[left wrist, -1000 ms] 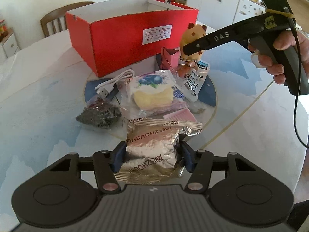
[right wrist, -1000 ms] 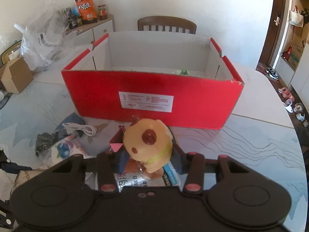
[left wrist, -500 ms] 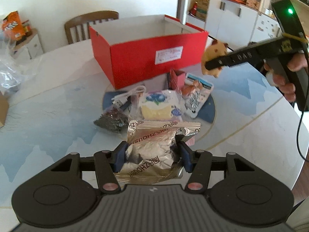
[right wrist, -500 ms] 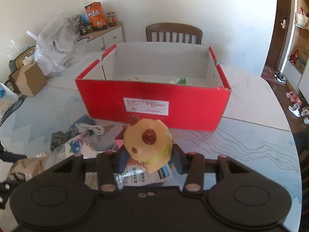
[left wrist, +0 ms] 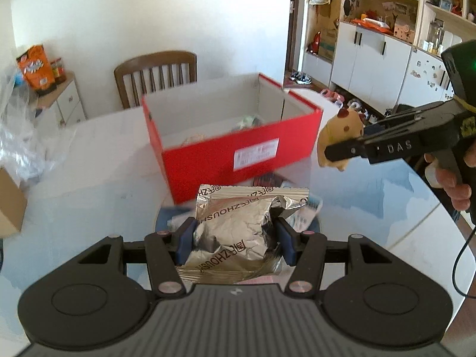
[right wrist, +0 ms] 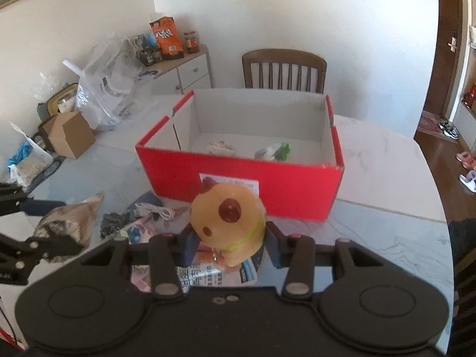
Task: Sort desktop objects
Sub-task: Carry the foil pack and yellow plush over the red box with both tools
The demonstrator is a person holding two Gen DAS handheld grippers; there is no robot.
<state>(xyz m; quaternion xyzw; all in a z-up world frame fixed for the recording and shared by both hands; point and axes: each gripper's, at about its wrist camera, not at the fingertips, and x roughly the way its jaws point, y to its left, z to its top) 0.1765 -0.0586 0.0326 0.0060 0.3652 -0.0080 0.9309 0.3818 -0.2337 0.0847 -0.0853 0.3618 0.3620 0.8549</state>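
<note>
My left gripper (left wrist: 233,239) is shut on a crinkled silver snack packet (left wrist: 238,232) and holds it above the table, in front of the open red box (left wrist: 238,151). My right gripper (right wrist: 230,242) is shut on a yellow bear toy (right wrist: 227,226), held in the air to the right of the box front; the toy also shows in the left wrist view (left wrist: 339,136). The red box (right wrist: 247,184) holds two small items (right wrist: 273,151). The silver packet shows at the left of the right wrist view (right wrist: 68,223).
Loose items lie on the round table below the grippers: a white cable (right wrist: 154,209), a dark packet (right wrist: 111,227), a printed sachet (right wrist: 208,273). A wooden chair (left wrist: 156,77) stands behind the box. A cardboard box (right wrist: 70,134) and plastic bags (right wrist: 104,89) sit at the left.
Both grippers have risen and moved toward the red box with their loads. The box inside now shows from above in both views.
</note>
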